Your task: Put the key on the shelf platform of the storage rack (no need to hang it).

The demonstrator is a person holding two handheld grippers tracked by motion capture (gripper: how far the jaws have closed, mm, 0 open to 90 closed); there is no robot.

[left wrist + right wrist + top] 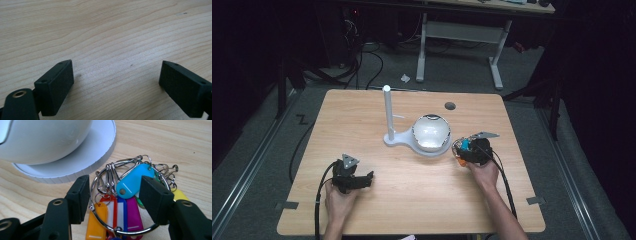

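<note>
A metal key ring (96, 213) lies on the wooden table (412, 200), strung with coloured tags: light blue (132, 181), orange (96, 222), magenta and yellow. My right gripper (115, 195) straddles it, jaws apart on either side of the bunch, pads not pressing. From the high view the bunch (460, 146) sits just right of a white bowl (431, 131), with my right gripper (463, 151) over it. My left gripper (371, 178) rests near the front left, open over bare wood (116, 82).
The bowl (45, 137) stands on the round white base (95, 152) of a stand with an upright white post (387, 112). A dark round hole (450, 106) marks the table's far side. A desk frame (462, 35) stands beyond the table.
</note>
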